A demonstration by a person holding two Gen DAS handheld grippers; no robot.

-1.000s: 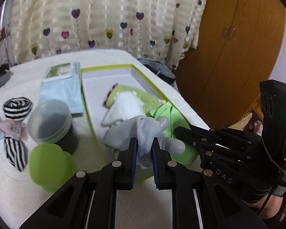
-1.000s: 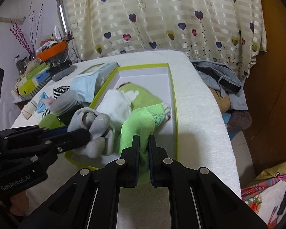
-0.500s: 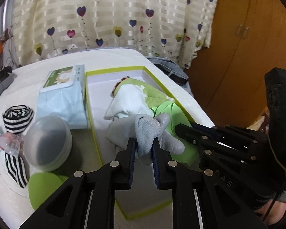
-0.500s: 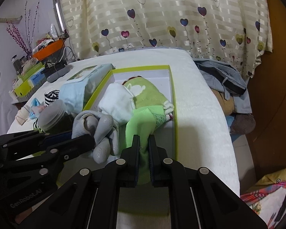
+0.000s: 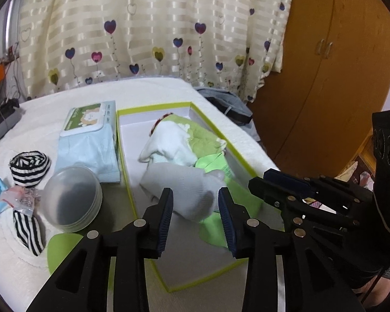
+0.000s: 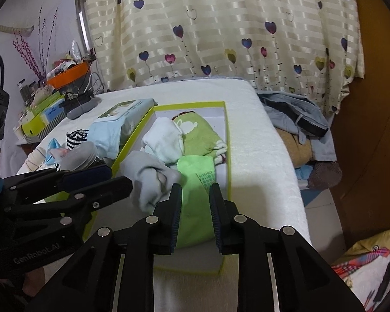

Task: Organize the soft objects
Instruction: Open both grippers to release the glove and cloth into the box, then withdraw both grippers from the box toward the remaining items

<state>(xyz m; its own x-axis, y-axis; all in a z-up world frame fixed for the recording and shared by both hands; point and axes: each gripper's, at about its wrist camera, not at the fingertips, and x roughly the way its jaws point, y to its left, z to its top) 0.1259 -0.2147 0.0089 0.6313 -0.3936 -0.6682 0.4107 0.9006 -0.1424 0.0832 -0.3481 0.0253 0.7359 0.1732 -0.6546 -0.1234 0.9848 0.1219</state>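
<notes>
- My left gripper (image 5: 196,217) has its jaws opening; the grey sock (image 5: 187,189) lies between the pads but neither pad presses on it, so I read it as let go.
- That sock sits straight ahead of the left fingertips and just past them, inside the lime-edged box (image 5: 221,132), its long axis running across my line of reach, bunched end toward the right pad.
- My right gripper (image 6: 195,213) is opening too; the bright green sock (image 6: 195,197) runs lengthwise between its pads, away from me into the box, and I see a gap on both sides of it.
- The two grippers are side by side at the box's near end, the left on the grey sock, the right on the green.
- Beyond both tips, deeper in the box, lie a white sock (image 5: 169,140) and a pale green sock (image 6: 199,135).
- I judge the next pieces are the striped socks (image 5: 30,165), off to the left of the left gripper and outside the box, so the left hand is the nearer.
</notes>
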